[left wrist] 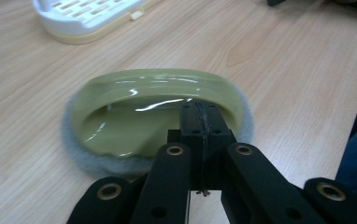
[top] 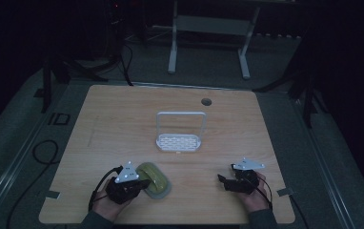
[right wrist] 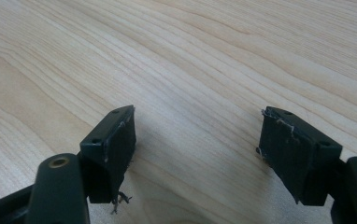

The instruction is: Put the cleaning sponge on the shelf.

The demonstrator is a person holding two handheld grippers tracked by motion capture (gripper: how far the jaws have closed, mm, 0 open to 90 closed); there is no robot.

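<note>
Scrubber (top: 153, 179): olive-green oval pad with a looped handle and a grey fibre base, flat on the table (top: 123, 124), near the front edge, left of centre. Long axis runs from rear-left to front-right in the high view; handle arch faces up.

Left gripper (left wrist: 200, 122): jaws pressed together at the near end of the scrubber's handle; whether they pinch its rim cannot be told.

Rack (top: 179, 134): small white slotted tray with an upright frame, mid-table, behind the scrubber and well apart from it.

Right gripper (right wrist: 197, 149): jaws wide, nothing between them, low over bare wood at the front right.

Step in hand, as judged: moving the scrubber. Next move calls for a firm hold and a clear path to the rack.
</note>
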